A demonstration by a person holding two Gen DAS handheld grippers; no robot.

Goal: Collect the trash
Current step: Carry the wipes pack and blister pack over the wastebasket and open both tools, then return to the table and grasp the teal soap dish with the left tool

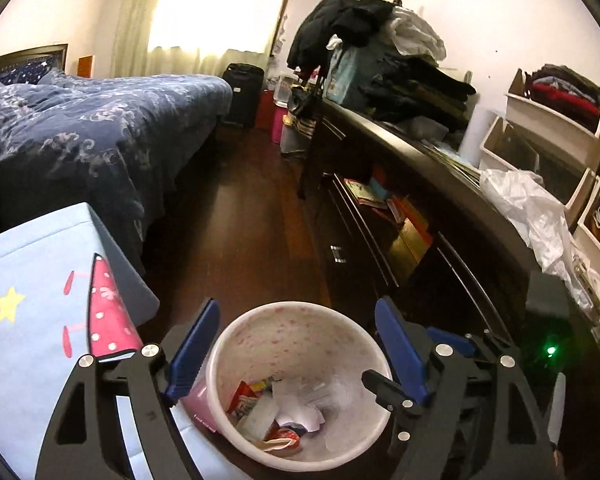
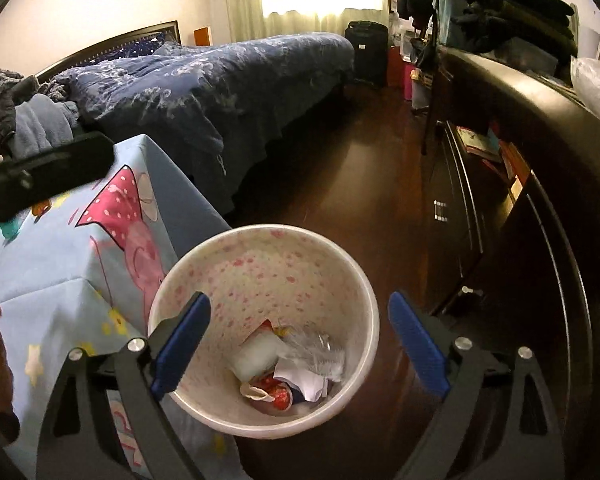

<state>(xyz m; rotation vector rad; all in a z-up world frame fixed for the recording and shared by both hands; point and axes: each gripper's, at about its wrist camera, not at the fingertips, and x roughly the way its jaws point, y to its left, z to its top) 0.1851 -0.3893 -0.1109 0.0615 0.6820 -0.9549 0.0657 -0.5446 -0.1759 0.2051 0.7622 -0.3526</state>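
Observation:
A white waste bin with pink spots [image 1: 300, 328] stands on the dark wood floor, and it also shows in the right wrist view [image 2: 268, 264]. Trash lies in its bottom: paper, red wrappers and clear plastic [image 1: 284, 412] [image 2: 296, 364]. My left gripper [image 1: 296, 348] is open and empty, hovering above the bin, its blue pads [image 1: 192, 352] spread either side of the rim. My right gripper [image 2: 300, 344] is open and empty above the bin too. Part of the right gripper [image 1: 392, 392] shows in the left wrist view.
A table with a light blue cartoon cloth [image 1: 32, 320] [image 2: 60, 256] stands left of the bin. A bed with a navy quilt [image 1: 80, 128] [image 2: 204, 80] lies beyond. A dark dresser [image 1: 420, 208] [image 2: 540, 160] runs along the right, piled with clothes and a white plastic bag [image 1: 532, 208].

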